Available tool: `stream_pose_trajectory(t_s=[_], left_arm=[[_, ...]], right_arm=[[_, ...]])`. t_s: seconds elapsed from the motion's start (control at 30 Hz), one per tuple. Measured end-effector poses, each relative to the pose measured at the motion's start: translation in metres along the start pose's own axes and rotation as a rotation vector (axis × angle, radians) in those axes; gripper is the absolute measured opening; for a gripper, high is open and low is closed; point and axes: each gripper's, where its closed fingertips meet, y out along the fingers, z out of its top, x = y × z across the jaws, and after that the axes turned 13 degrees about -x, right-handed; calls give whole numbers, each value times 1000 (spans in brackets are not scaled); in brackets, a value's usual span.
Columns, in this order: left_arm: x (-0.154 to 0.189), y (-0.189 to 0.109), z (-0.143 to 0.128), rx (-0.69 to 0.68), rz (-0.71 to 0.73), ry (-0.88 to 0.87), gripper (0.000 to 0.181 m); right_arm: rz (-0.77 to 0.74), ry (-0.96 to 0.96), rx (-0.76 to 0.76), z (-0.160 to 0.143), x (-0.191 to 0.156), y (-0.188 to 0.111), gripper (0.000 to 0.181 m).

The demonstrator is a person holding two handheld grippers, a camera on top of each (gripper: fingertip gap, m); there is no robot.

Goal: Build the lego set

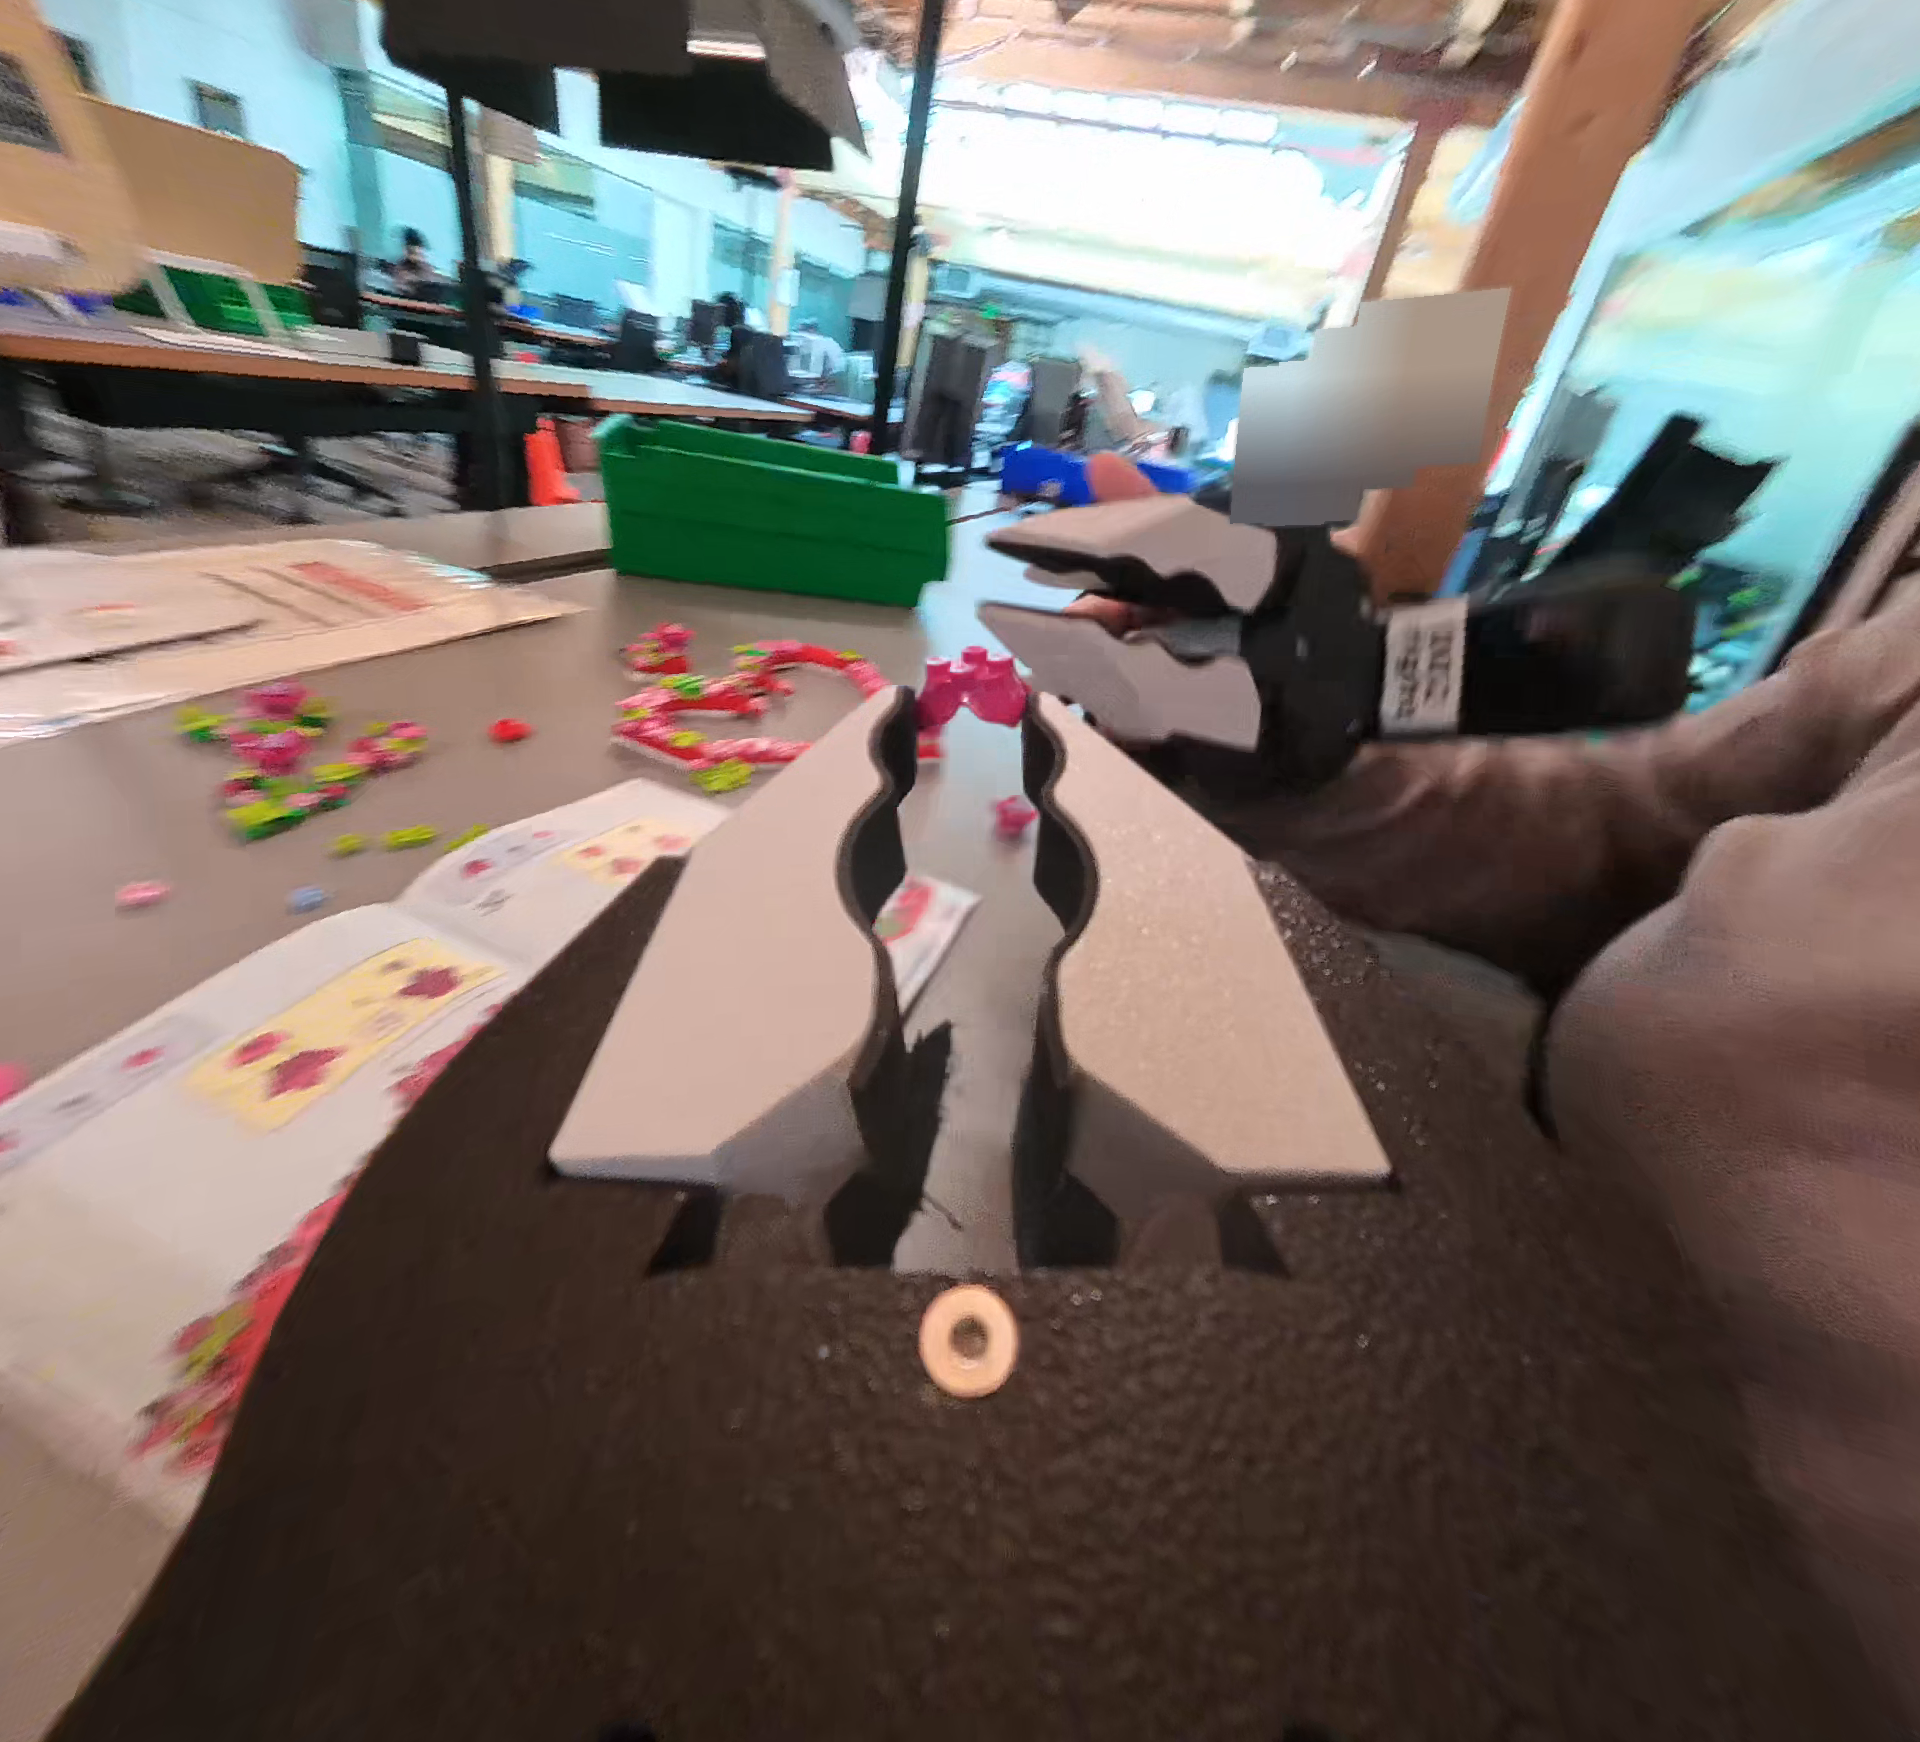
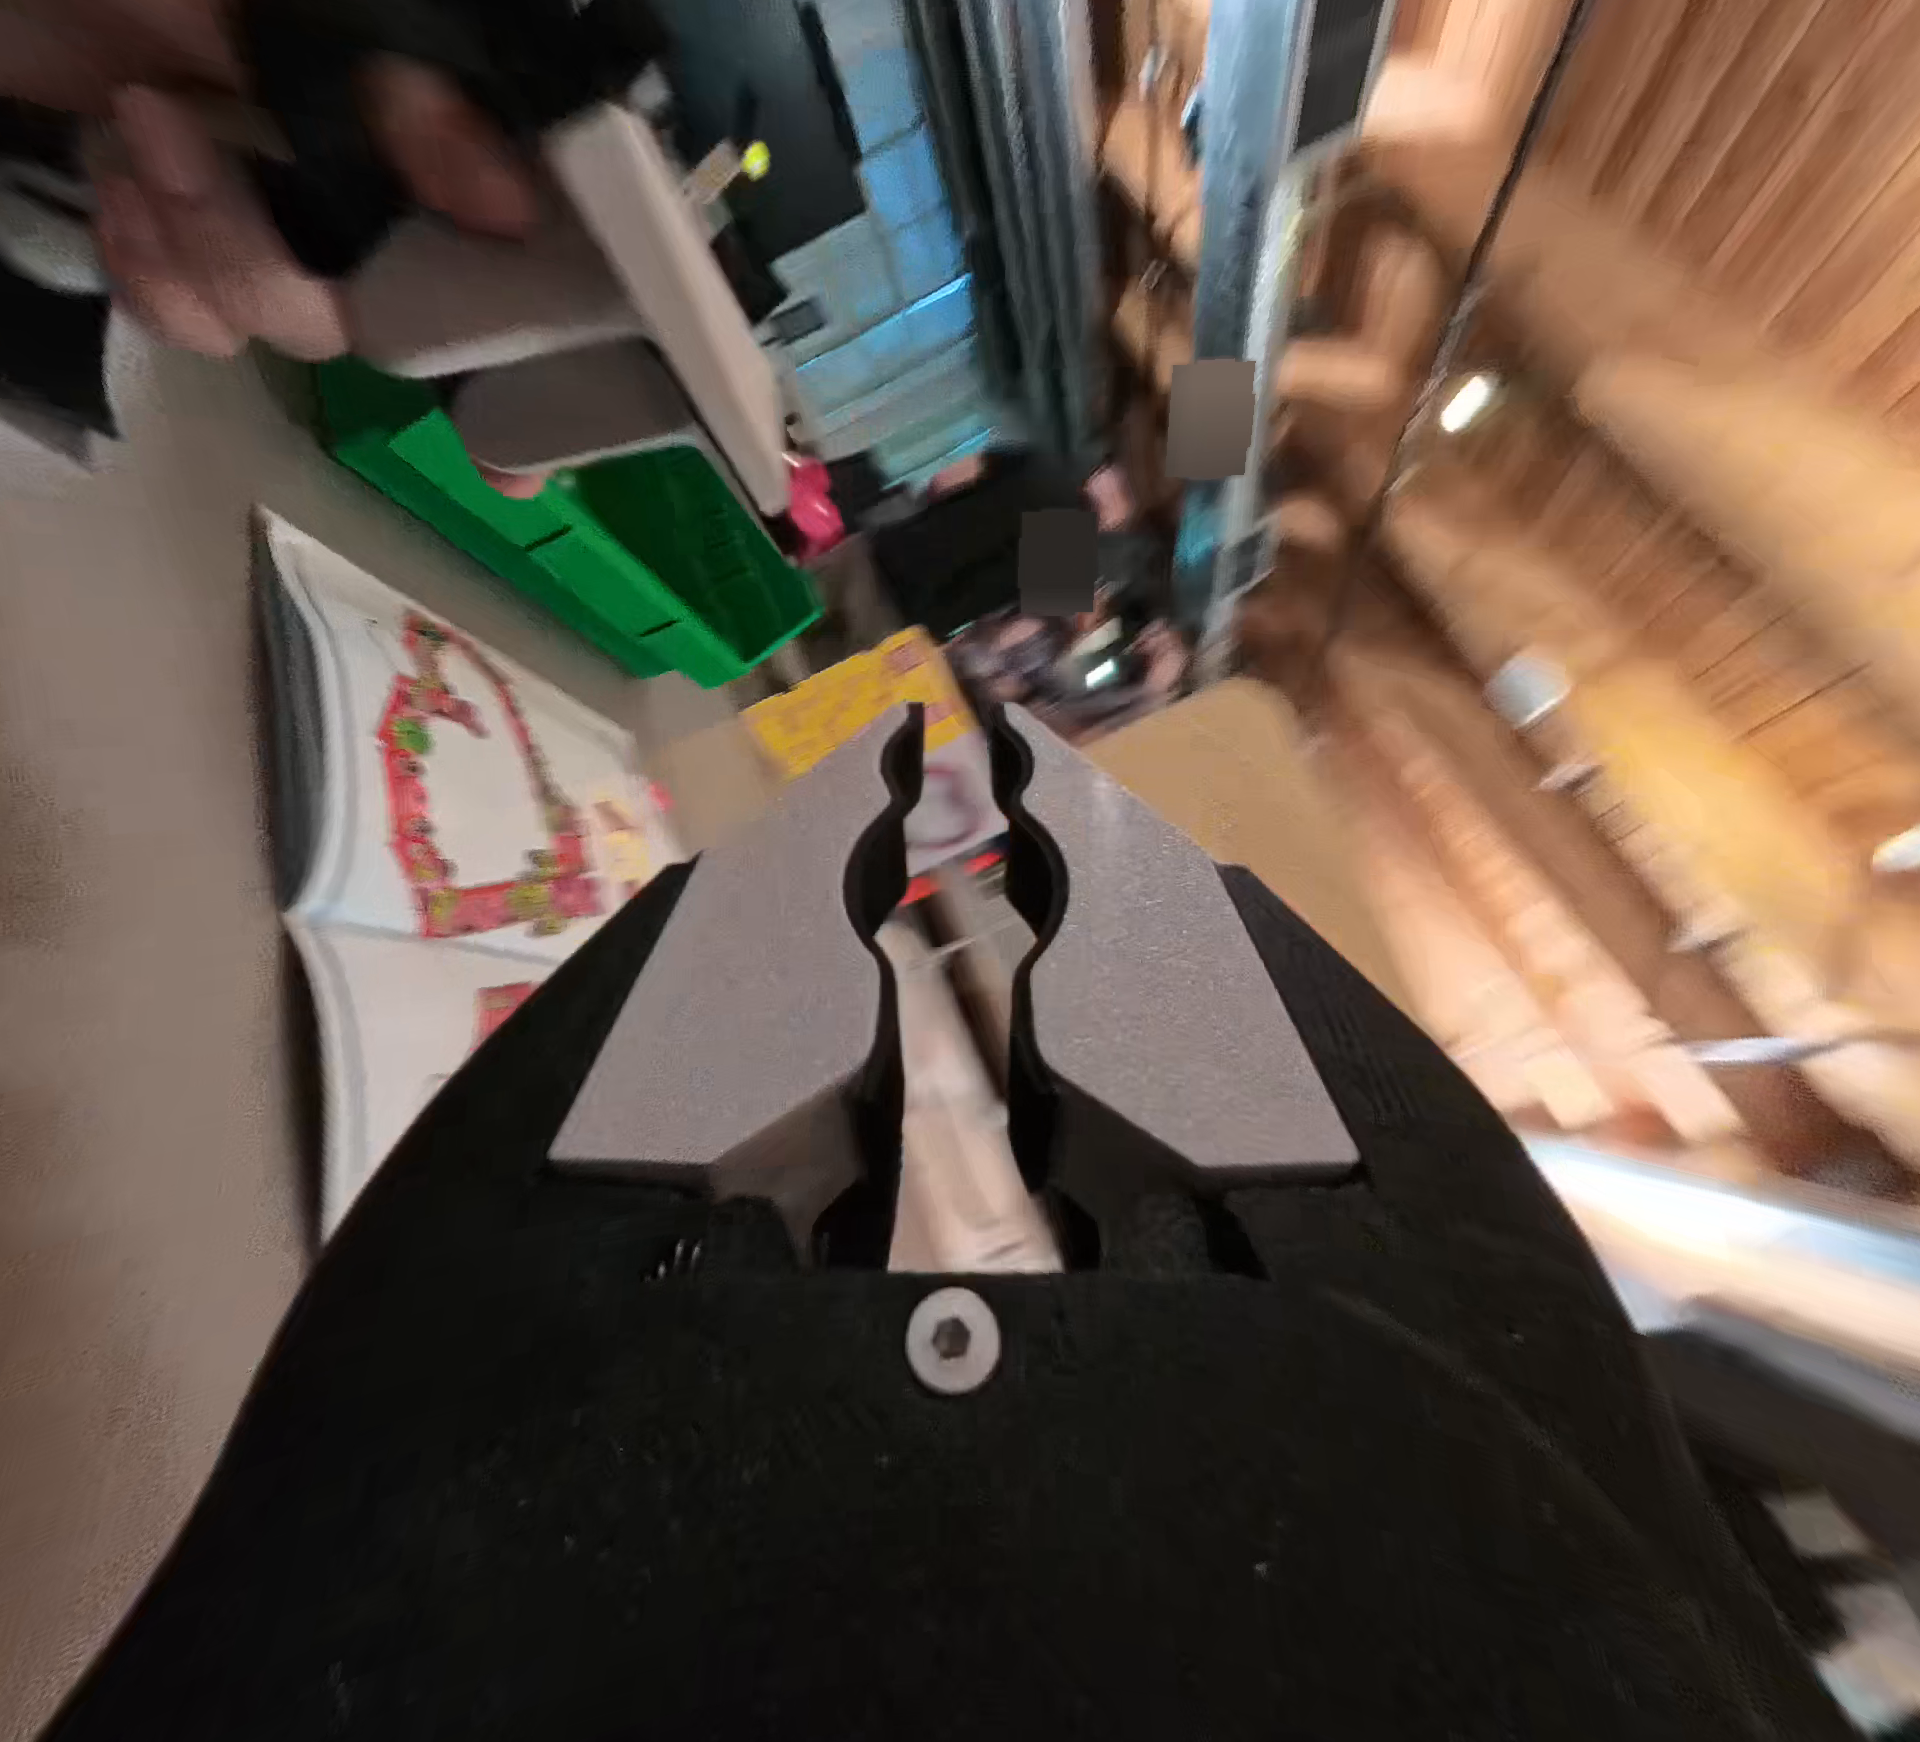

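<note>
Right at the fingertips of the left gripper (image 1: 971,705), a magenta lego piece (image 1: 968,686) is pinched between the two grey fingers, its studs poking up above the tips while the jaws stand only slightly apart around it. Just beyond and to the right, the right gripper (image 1: 1003,580) hangs above the table, turned on its side so one finger lies over the other; its jaws are a narrow gap apart and nothing shows between the tips, which is the same in its own wrist view, where the right gripper (image 2: 958,724) shows only blurred background through the slit. That view is tilted and smeared, yet it catches the left gripper (image 2: 795,497) farther off with the pink piece (image 2: 816,492) at its tip. Below the left gripper, an open instruction booklet (image 1: 343,996) lies on the grey table (image 1: 125,861). Past it sits a partly built red frame with pink and green flowers (image 1: 727,705), and to its left a scatter of loose pink and green bricks (image 1: 291,757), with one small red piece (image 1: 509,730) between the two groups. A green bin (image 1: 769,513) stands at the far edge of the table, and flat printed sheets (image 1: 260,601) lie to its left.
</note>
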Motion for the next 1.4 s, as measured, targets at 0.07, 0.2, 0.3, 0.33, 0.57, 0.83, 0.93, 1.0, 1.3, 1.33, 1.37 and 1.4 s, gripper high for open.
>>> stream_pose_trajectory(t_s=[0.07, 0.2, 0.3, 0.33, 0.57, 0.83, 0.93, 1.0, 1.3, 1.33, 1.37, 1.4], left_arm=[[-10, -2, -9, 1, 110, 76, 18], [-24, -5, -14, 9, 286, 217, 18], [-28, -13, -12, 47, 395, 347, 18], [-28, -16, -11, 66, 424, 388, 17], [-28, -24, -7, 106, 449, 413, 17], [-29, -24, -8, 106, 426, 392, 17], [-31, -24, -8, 109, 420, 372, 17], [-32, -24, -8, 108, 411, 358, 17], [-32, -24, -9, 101, 405, 353, 18], [-32, -23, -10, 99, 403, 354, 18], [-32, -23, -10, 98, 403, 354, 18], [-32, -23, -10, 97, 402, 353, 18]], right_arm=[[182, 225, -109, -22, -16, 27, 12], [422, 458, -263, -46, -43, 90, 20], [605, 573, -403, -62, -71, 135, 16], [668, 648, -451, -68, -80, 147, 15], [901, 746, -680, -112, -127, 193, 11], [993, 661, -692, -115, -142, 187, 11], [1019, 631, -663, -110, -144, 184, 13], [962, 604, -652, -111, -140, 189, 14], [982, 818, -664, -101, -151, 199, 25], [986, 824, -663, -100, -151, 200, 25], [985, 822, -663, -100, -152, 200, 22], [980, 808, -663, -101, -152, 200, 15]])
